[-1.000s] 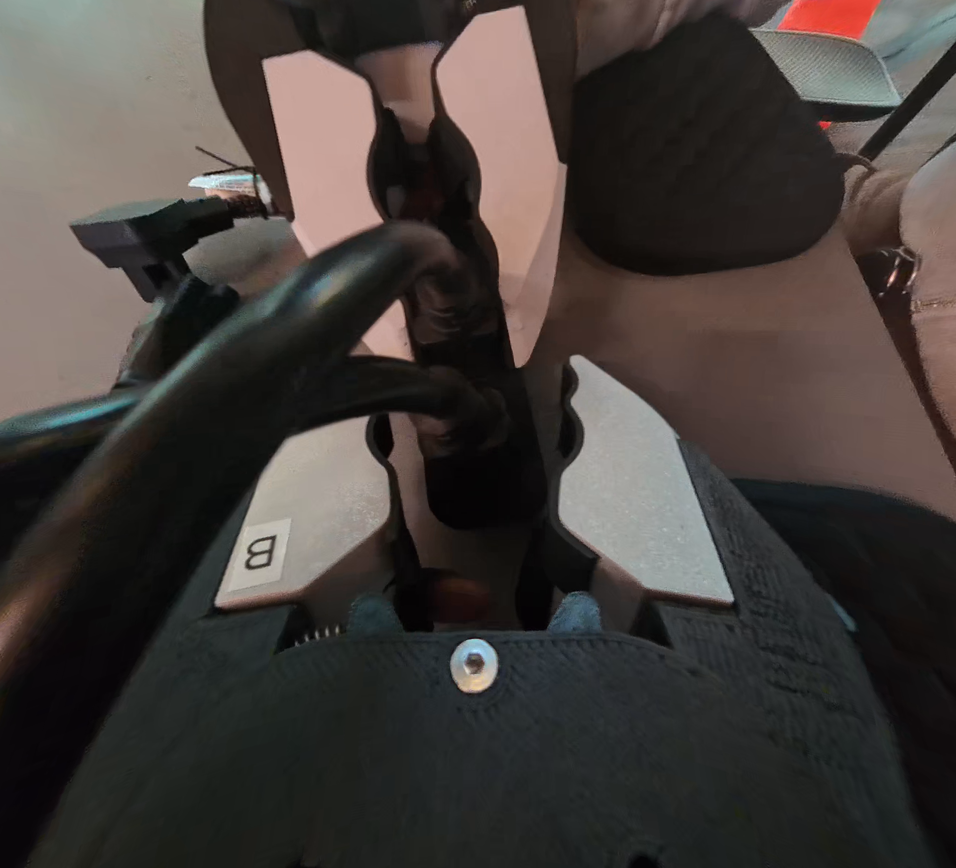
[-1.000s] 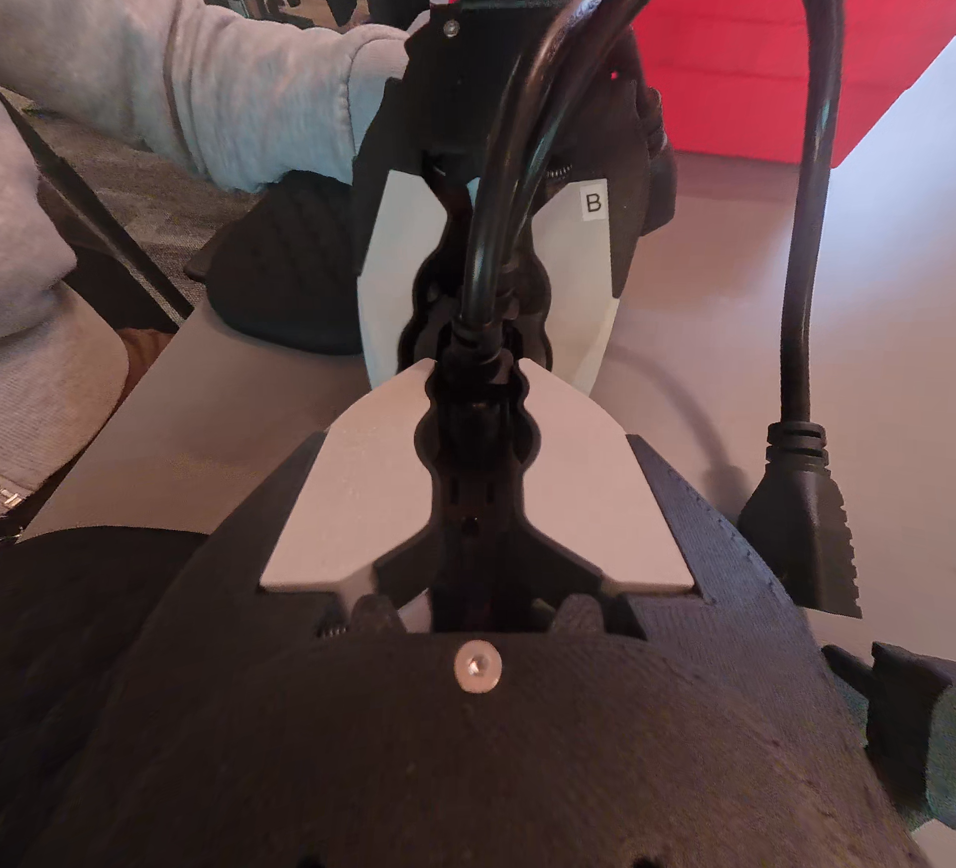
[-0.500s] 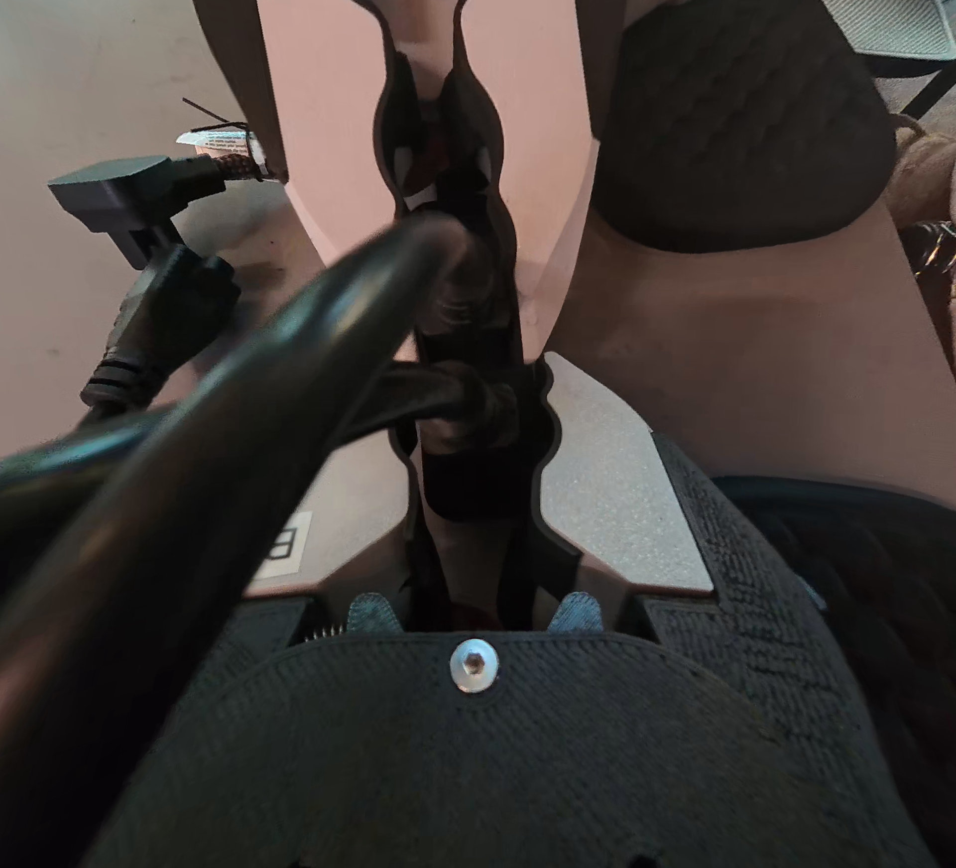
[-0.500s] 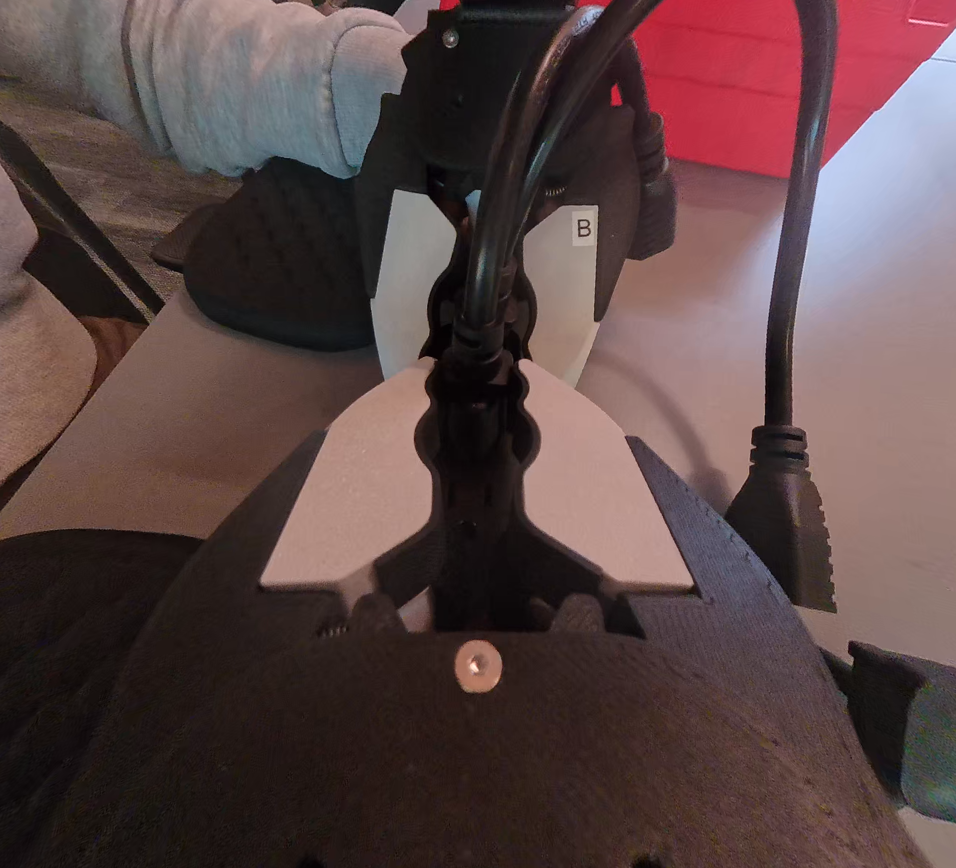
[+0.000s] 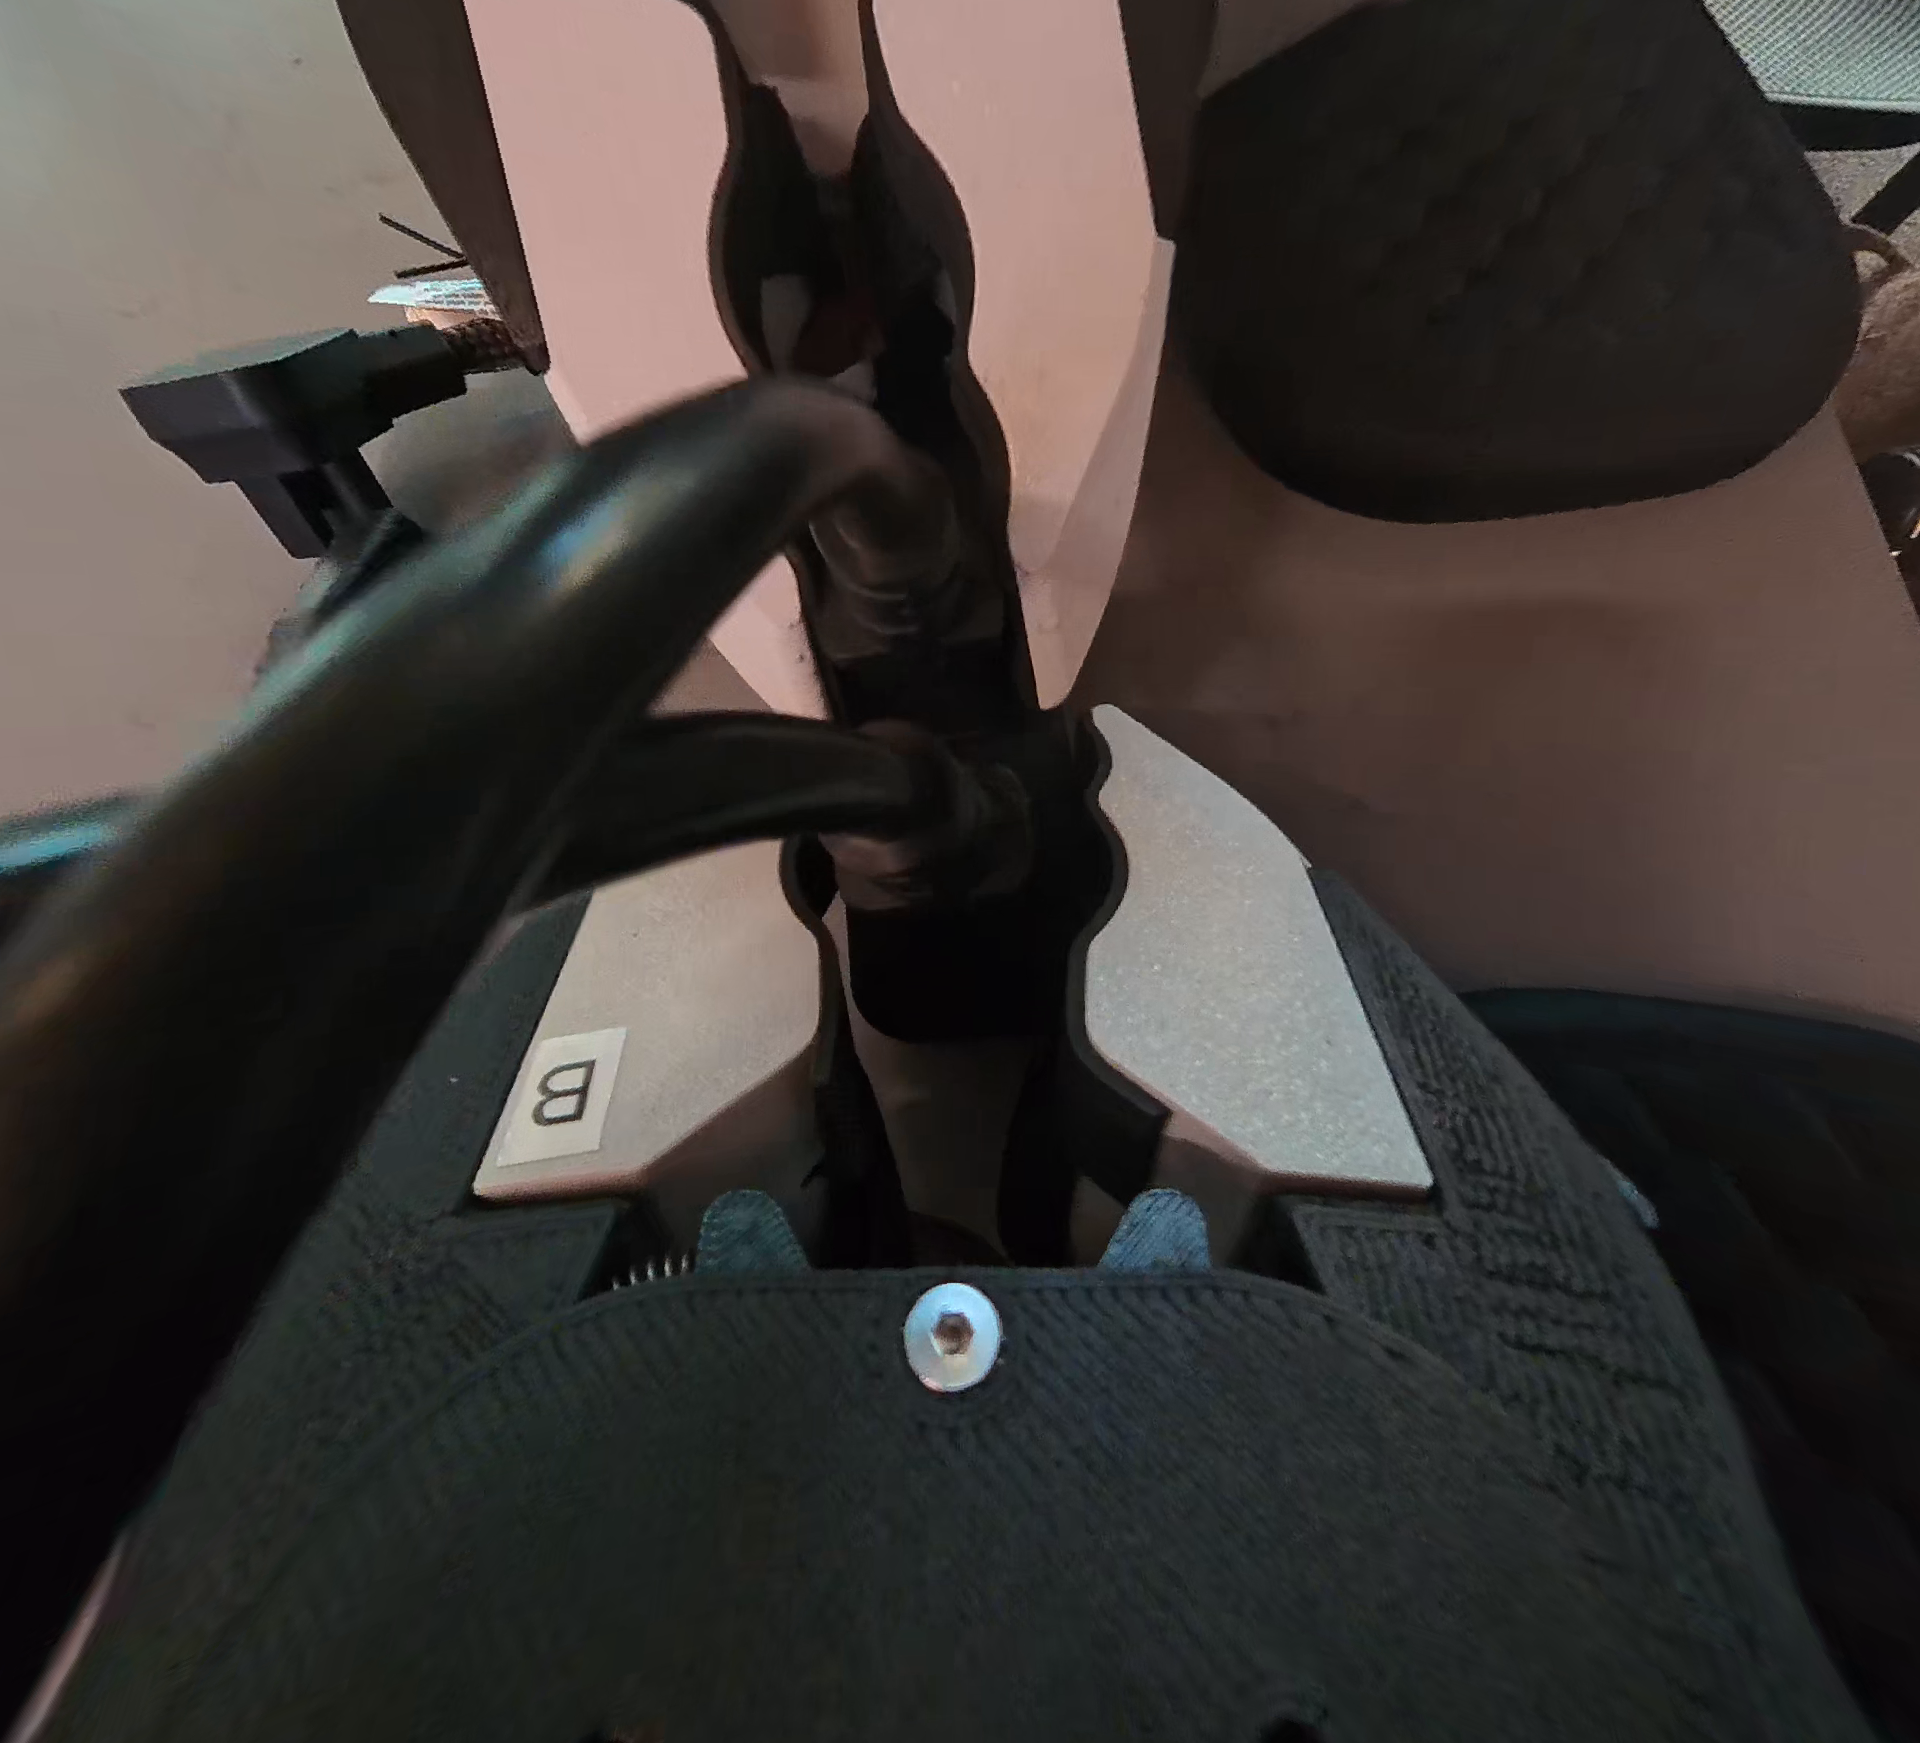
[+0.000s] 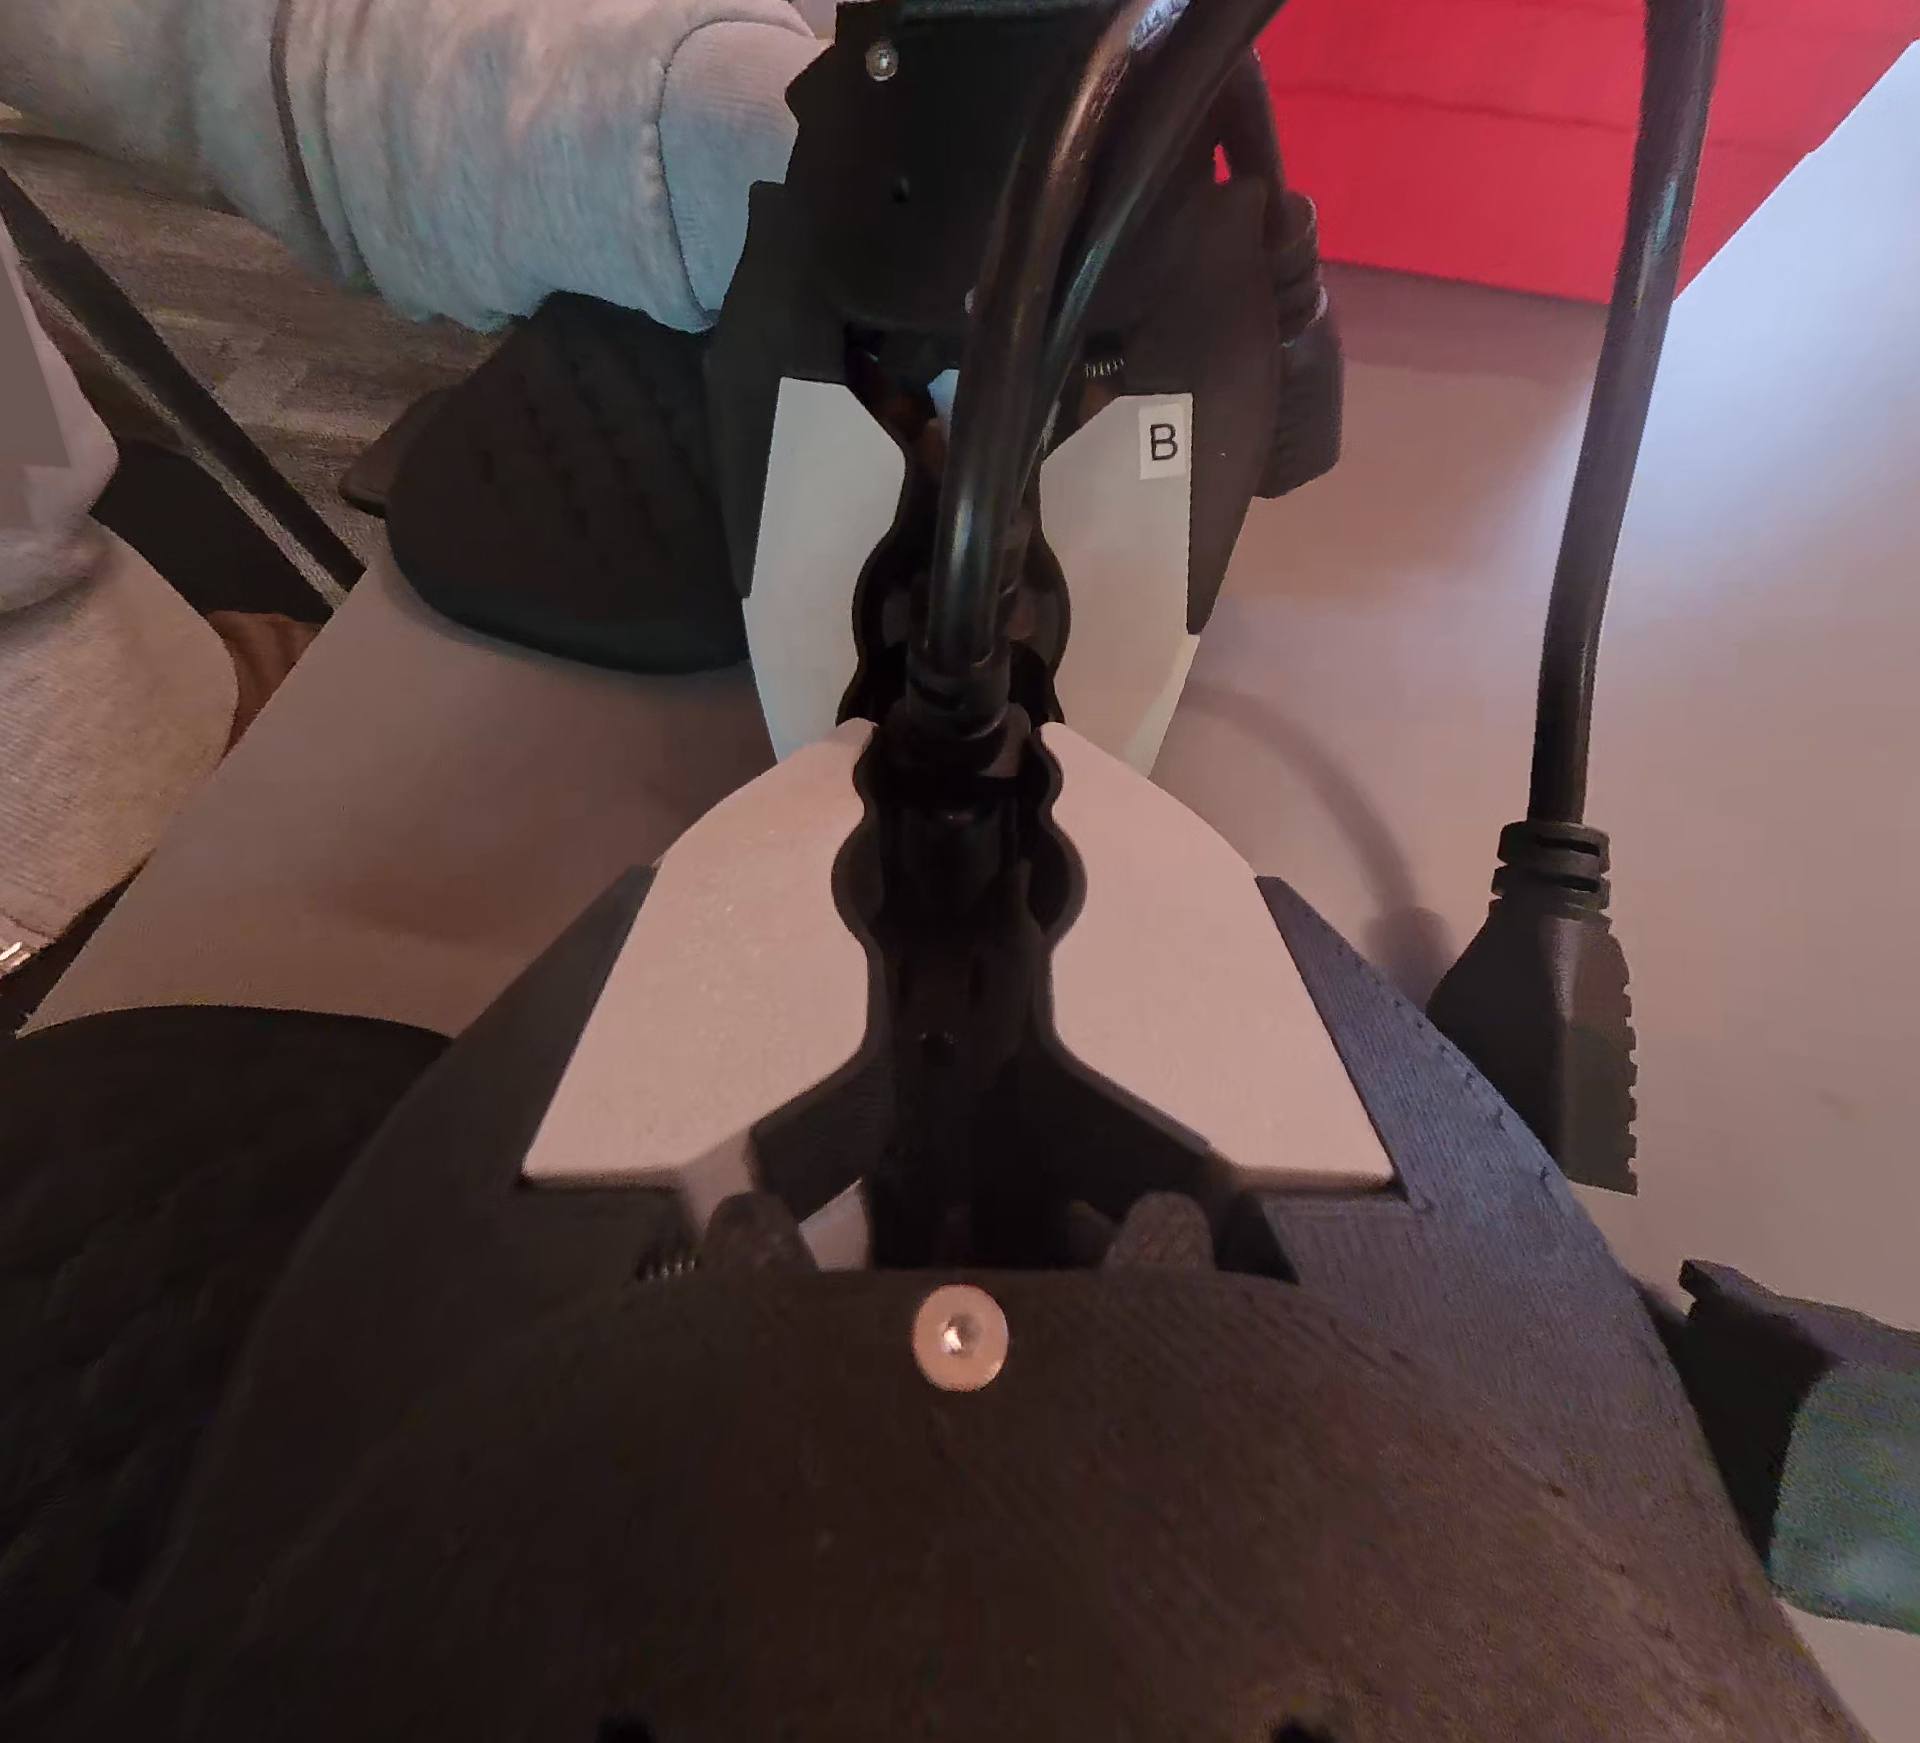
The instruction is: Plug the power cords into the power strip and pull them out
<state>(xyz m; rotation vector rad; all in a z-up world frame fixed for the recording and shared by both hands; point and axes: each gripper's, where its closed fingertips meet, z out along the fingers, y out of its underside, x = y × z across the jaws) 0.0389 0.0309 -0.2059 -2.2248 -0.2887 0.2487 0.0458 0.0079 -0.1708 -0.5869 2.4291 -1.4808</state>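
Note:
My two grippers face each other over a narrow black power strip (image 5: 956,966) low over the table. My left gripper (image 5: 951,820) is shut on its near end. Two black cord plugs stand in it: one (image 5: 935,820) at my left fingertips, the other (image 5: 899,571) between the right gripper's fingers (image 5: 1039,239). My right gripper (image 6: 956,737) is shut on a black plug body (image 6: 956,924), its cord (image 6: 966,498) rising from my fingertips. That cord arcs over to a black socket end (image 6: 1538,1018) lying on the table. What lies under the jaws is hidden.
A black right-angle plug on a braided cord (image 5: 281,436) lies to the left on the grey table (image 5: 1455,758); it also shows in the right wrist view (image 6: 1745,1361). A black padded rest (image 6: 561,498), a grey sleeve (image 6: 364,83) and red bins (image 6: 1455,83) lie beyond. The grippers are tip to tip, or close to it.
My left jaws have closed in from a wider gap onto the black strip. The two grippers have drawn closer together. The right gripper has stayed shut.

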